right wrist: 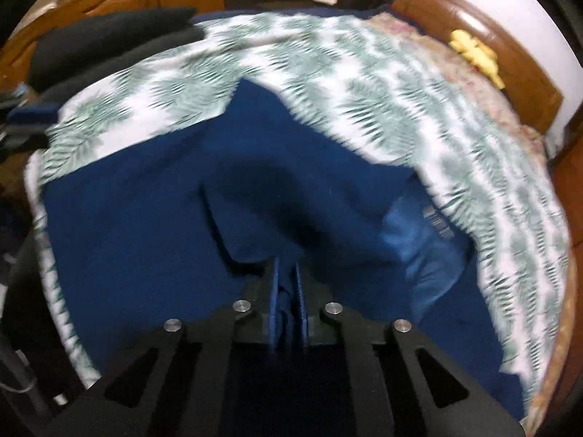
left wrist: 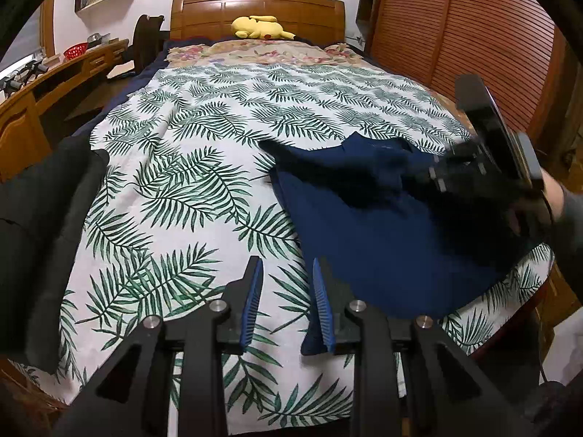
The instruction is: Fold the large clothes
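- One navy blue garment (left wrist: 382, 225) of soft, matte knit lay rumpled on the bed, toward 3 o'clock in the left wrist view, its near hem rounded and hanging toward the bed's foot.
- A pale label strip (right wrist: 435, 220) inside the garment showed at 3 o'clock in the right wrist view; its print was too blurred to read.
- One white bedspread (left wrist: 204, 145) printed with green palm fronds covered the mattress, smooth and flat.
- The left gripper (left wrist: 288, 284) had two black fingers with ribbed blue pads, spread apart, nothing between them; a garment fold touched the outer side of the right-hand pad.
- The right gripper (right wrist: 288, 284) had its two blue pads pressed nearly together, pinching a fold of the garment.
- One yellow plush toy (left wrist: 260, 27) sat at 12 o'clock against a glossy wooden headboard (left wrist: 255, 9).
- One slatted wooden wardrobe (left wrist: 470, 36) stood at 2 o'clock.
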Demonstrator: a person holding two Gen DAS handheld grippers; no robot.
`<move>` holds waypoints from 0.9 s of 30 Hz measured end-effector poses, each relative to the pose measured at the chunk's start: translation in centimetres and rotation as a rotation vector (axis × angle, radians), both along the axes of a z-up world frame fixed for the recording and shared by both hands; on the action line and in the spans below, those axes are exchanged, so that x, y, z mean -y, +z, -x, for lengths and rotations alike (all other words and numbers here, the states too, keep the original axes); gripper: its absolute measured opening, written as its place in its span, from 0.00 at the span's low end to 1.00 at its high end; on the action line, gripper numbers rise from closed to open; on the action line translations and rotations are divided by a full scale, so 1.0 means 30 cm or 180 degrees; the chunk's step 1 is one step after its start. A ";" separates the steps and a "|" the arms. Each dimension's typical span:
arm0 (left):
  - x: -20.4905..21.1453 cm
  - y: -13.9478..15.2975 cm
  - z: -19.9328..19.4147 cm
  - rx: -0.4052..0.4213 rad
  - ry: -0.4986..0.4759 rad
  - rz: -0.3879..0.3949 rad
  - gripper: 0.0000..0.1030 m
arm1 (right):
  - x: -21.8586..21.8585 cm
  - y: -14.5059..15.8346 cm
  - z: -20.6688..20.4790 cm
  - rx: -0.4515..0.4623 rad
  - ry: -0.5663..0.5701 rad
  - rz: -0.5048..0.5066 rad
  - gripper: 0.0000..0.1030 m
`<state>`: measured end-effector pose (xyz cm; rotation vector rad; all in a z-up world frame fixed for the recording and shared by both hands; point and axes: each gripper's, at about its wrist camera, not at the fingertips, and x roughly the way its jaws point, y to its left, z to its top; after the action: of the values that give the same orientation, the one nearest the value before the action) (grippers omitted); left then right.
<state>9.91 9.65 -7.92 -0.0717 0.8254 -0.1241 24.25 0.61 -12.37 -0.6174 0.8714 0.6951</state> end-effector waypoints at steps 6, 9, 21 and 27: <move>0.028 0.014 0.008 0.0016 -0.0057 0.0024 0.26 | 0.059 0.124 -0.225 0.0553 -0.0530 -0.0110 0.05; 0.045 0.023 0.012 0.0038 -0.0089 0.0028 0.26 | 0.118 0.189 -0.314 0.0540 -0.0836 -0.0397 0.21; 0.141 0.031 -0.024 0.0059 -0.0315 0.0075 0.26 | 0.320 0.218 -0.093 0.0283 -0.0788 -0.0656 0.45; 0.207 0.031 -0.037 0.0061 -0.0435 0.0090 0.26 | 0.440 0.187 0.037 0.0115 -0.0898 -0.0721 0.47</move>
<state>11.01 3.42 -6.99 -0.0404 0.8094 -0.2648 23.13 -12.58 -6.75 -0.2957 0.8129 0.5156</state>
